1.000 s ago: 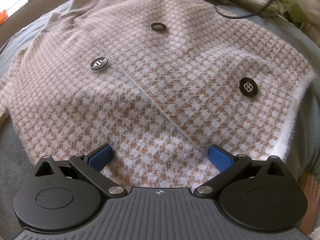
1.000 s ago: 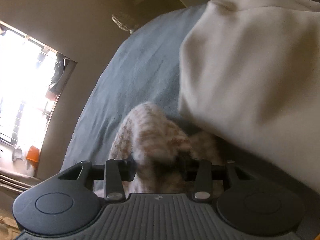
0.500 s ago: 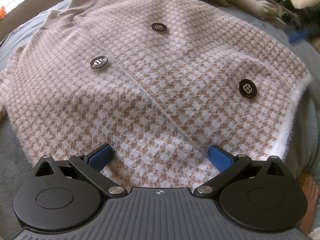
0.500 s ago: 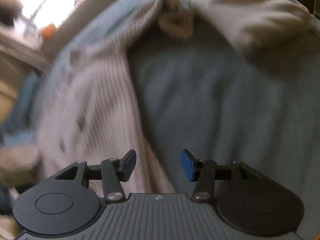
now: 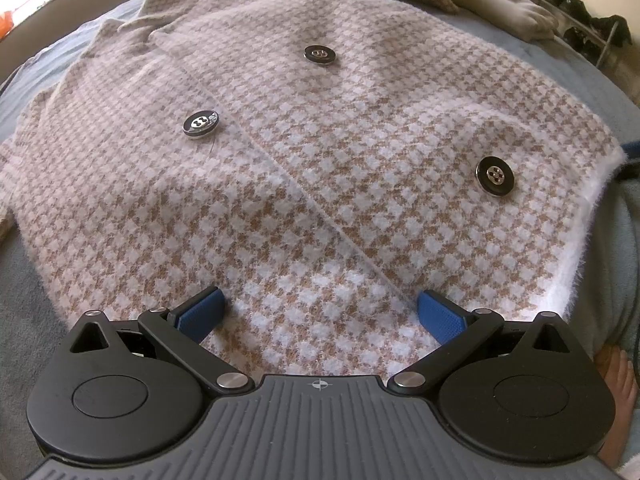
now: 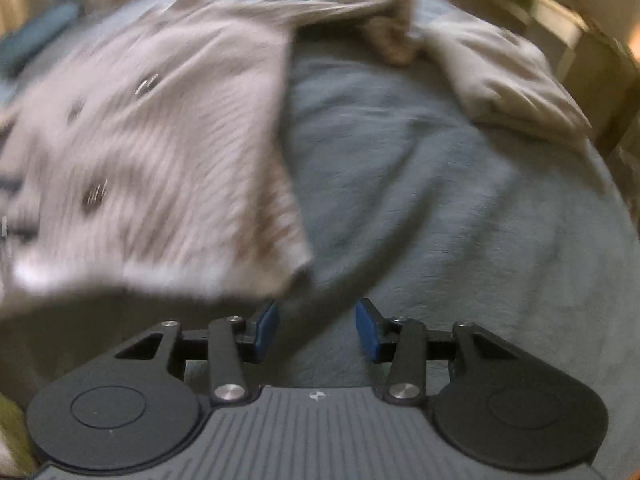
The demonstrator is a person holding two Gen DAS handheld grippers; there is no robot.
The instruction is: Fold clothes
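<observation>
A tan-and-white houndstooth jacket with large black buttons lies spread flat on a blue-grey blanket. My left gripper stands wide open over the jacket's near hem, its blue pads apart and gripping nothing. In the blurred right wrist view the same jacket lies at the left. My right gripper hangs over bare blanket just off the jacket's near right corner. Its jaws are closing, half apart, with nothing between them.
A folded cream garment lies on the blanket at the far right, also seen at the top right of the left wrist view. A person's bare foot shows at the lower right. A shoe rack stands beyond the bed.
The right gripper let go of the jacket fabric it held, swung across the blanket and rolled; it now hangs with nothing in it near the jacket's corner. The left gripper stayed still.
</observation>
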